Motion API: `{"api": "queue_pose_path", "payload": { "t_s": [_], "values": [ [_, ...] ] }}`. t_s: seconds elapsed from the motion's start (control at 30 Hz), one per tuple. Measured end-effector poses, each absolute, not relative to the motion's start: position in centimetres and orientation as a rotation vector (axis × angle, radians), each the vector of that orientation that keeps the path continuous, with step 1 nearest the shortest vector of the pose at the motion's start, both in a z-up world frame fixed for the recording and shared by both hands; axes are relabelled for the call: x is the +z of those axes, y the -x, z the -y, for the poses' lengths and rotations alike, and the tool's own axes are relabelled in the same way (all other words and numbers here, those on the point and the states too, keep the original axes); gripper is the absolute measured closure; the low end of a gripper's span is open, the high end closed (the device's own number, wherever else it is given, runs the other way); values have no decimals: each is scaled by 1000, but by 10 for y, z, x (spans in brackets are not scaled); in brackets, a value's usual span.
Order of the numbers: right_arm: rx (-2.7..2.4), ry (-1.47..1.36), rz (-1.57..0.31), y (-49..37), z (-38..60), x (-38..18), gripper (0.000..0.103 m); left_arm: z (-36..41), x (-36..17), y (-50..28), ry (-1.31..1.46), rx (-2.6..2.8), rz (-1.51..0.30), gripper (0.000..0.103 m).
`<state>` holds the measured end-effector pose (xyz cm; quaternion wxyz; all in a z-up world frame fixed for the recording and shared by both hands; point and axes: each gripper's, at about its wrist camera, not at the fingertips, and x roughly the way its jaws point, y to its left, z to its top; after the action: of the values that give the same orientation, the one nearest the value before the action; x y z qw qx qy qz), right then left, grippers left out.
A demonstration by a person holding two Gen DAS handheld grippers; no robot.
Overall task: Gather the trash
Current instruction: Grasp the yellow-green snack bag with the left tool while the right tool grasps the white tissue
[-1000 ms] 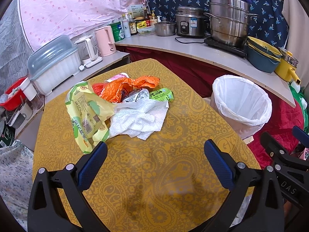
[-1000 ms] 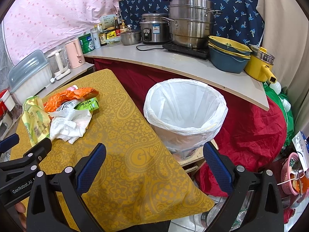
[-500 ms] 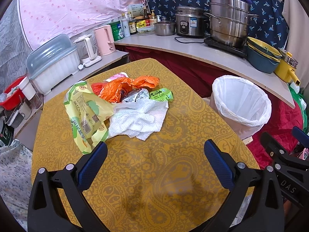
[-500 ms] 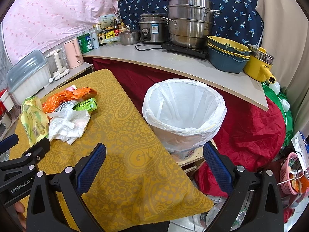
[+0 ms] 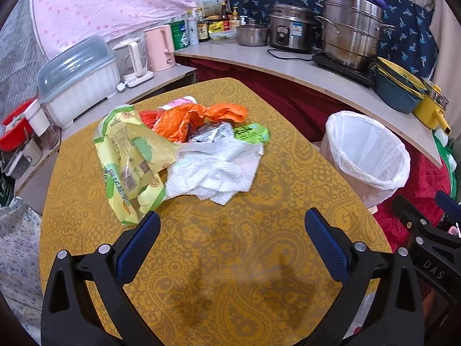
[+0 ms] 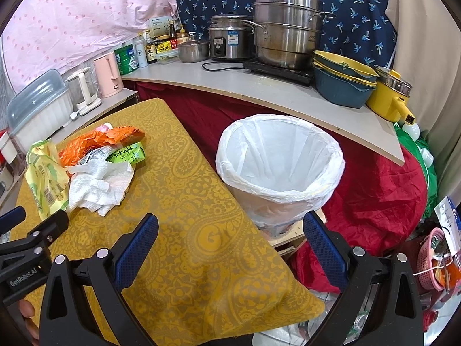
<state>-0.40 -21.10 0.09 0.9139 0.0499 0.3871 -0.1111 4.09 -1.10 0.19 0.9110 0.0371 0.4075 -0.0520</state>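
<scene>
While nothing has been picked up yet, we judge that we are at the very start of collecting the trash: both tools are empty and hang above the table, short of the pile. Our left gripper has its jaws wide apart and points straight at the heap, with the crumpled paper towel nearest to it and the yellow-green snack bag just beside its left finger. Behind these lie an orange wrapper, a small green packet and a silvery wrapper, all touching or overlapping one another near the middle of the yellow cloth. Our right gripper also has its jaws apart and looks over the table edge toward the bin, which stands on the floor just beside the table, lined with a white bag and apparently empty. The next move, as we see it, calls for bringing the left gripper forward and down until its fingers straddle a raised fold of the paper towel, then closing on it. Because the towel is soft and rests against the other wrappers, we should pinch a clear ridge, or it may drag neighbours along.
</scene>
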Motion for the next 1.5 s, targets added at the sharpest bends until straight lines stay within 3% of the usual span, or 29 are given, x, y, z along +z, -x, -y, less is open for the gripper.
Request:
{"api": "queue_pose_path", "payload": {
  "t_s": [0.5, 0.67, 0.77, 0.83, 0.93, 1.1, 1.2, 1.27, 1.33, 1.5],
  "values": [
    [-81, -89, -836, -63, 144, -25, 7, -114, -31, -111, 35, 123, -878, 9],
    [8, -101, -855, -94, 109, -39, 7, -131, -46, -131, 65, 112, -917, 31],
    [53, -98, -867, -108, 89, -49, 7, -137, -53, -138, 82, 96, -942, 49],
    [77, -85, -873, -118, 77, -57, 9, -140, -56, -139, 85, 83, -950, 70],
    [108, -81, -899, -129, 64, -69, 18, -145, -57, -139, 101, 68, -959, 85],
    [165, -113, -946, -141, 48, -87, 32, -149, -53, -133, 107, 45, -946, 91],
    [196, -125, -962, -142, 42, -91, 54, -151, -51, -131, 108, 44, -941, 92],
    [216, -125, -968, -141, 39, -90, 81, -152, -49, -128, 108, 47, -937, 93],
    [236, -129, -974, -141, 39, -88, 95, -153, -46, -124, 111, 53, -929, 94],
    [257, -137, -928, -123, 45, -67, 97, -152, -29, -113, 106, 53, -888, 94]
  ]
}}
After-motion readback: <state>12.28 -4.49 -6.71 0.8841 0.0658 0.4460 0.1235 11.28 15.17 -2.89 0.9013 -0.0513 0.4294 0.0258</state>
